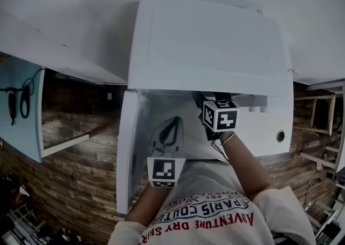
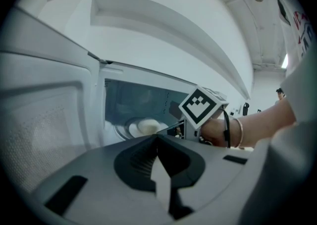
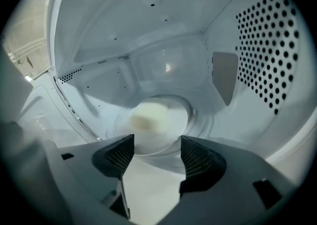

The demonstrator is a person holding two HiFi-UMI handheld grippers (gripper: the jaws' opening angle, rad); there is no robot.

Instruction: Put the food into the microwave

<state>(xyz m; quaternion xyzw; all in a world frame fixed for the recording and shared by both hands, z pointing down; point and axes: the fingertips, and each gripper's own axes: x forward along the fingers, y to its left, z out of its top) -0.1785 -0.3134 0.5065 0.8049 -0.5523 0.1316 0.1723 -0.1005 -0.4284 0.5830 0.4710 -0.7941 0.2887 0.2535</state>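
Right gripper, jaws spread and empty, sits inside the microwave just short of the pale food on its plate, left gripper clenched on nothing; a careless withdrawal could clip the plate.

The white microwave stands with its door swung open to the left. The right hand-held gripper, its marker cube uppermost, reaches into the opening, while the left hand-held gripper sits lower, just beside the door's inner face. Below them shows the person's white shirt with red lettering.
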